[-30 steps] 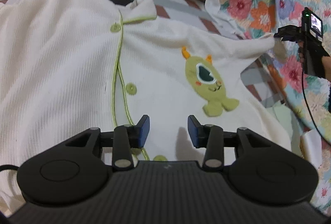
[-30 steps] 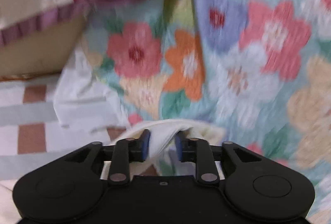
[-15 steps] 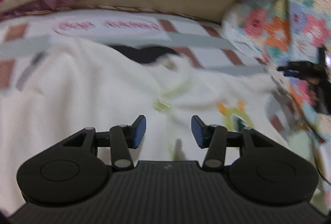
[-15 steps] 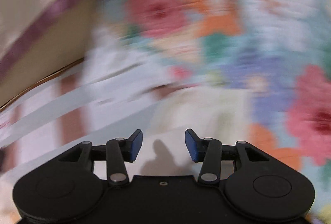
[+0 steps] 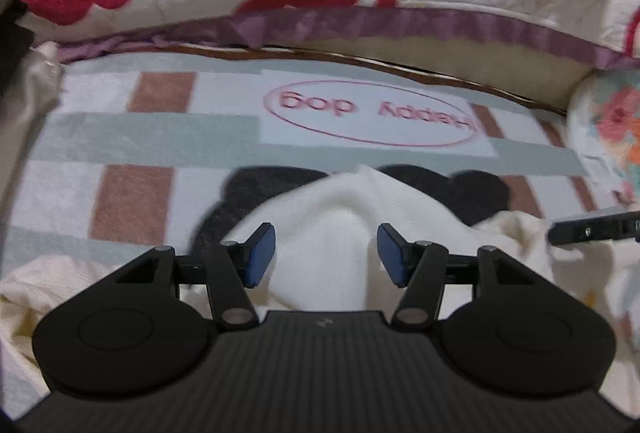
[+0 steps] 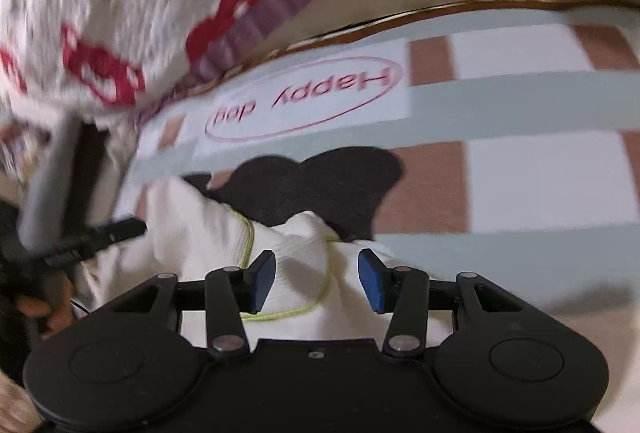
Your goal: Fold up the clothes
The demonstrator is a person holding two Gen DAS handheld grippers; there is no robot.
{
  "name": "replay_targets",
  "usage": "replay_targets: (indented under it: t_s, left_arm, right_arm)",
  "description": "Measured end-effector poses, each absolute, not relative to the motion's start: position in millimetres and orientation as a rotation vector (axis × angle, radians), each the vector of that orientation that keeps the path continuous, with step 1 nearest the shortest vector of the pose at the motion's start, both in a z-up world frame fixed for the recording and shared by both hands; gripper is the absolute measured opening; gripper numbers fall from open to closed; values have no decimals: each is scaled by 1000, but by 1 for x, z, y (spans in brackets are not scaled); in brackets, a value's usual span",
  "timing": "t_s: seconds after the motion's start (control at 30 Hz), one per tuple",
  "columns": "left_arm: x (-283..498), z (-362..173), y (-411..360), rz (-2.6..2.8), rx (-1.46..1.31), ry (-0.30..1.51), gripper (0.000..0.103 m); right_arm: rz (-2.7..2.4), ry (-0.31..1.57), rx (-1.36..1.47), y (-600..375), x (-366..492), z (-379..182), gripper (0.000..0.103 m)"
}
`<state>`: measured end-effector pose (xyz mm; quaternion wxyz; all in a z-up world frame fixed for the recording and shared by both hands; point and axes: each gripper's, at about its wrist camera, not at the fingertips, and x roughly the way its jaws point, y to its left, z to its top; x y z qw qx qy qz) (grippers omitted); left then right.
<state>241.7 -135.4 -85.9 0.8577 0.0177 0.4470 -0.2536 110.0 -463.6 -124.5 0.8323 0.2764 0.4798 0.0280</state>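
A cream knit shirt (image 5: 332, 233) with lime-green trim lies on a checked blanket (image 5: 132, 193). My left gripper (image 5: 326, 255) is open, its blue pads on either side of a raised fold at the shirt's upper edge. My right gripper (image 6: 316, 281) is open over the collar (image 6: 304, 245), where the green piping runs between its pads. The tip of the right gripper shows at the right edge of the left wrist view (image 5: 592, 229). The left gripper shows at the left of the right wrist view (image 6: 96, 233). Most of the shirt is hidden under the grippers.
A dark patch (image 6: 320, 181) on the blanket lies just beyond the collar, with a "Happy dog" oval print (image 5: 372, 119) farther back. A white quilt with red shapes and a purple border (image 5: 360, 25) rises behind. A floral cover (image 5: 616, 129) lies at the right.
The right gripper let go of the sleeve and opened, then swung over to the collar. The left gripper moved forward from the shirt's front to its upper edge.
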Motion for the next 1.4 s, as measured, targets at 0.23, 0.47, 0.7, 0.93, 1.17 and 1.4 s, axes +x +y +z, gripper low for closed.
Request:
replay_targets:
  t_s: [0.23,0.47,0.7,0.93,1.17,1.4]
  left_arm:
    - [268,-94,-142,-525,-105,1032,62]
    - [270,-120,-193,-573,181,1052,67]
    - [232,-92,-160,-718,26,963,12]
    - [140,-39,-88,-873,-79,842,12]
    - [81,-109,-25,-805,-243,1226,12]
    - [64,-90,-38,-839,-108,1142,15]
  right_arm:
    - [25,1105,527,-446,149,-143,58]
    - [20,1052,421,-438,149,-154,63]
    - [48,891,259,-414,122,-133,15]
    - [43,640,124,-378,31,-59,15]
    - [177,927,236,-360,-38,-108,17]
    - [94,976,36,-331,-51,-126,33]
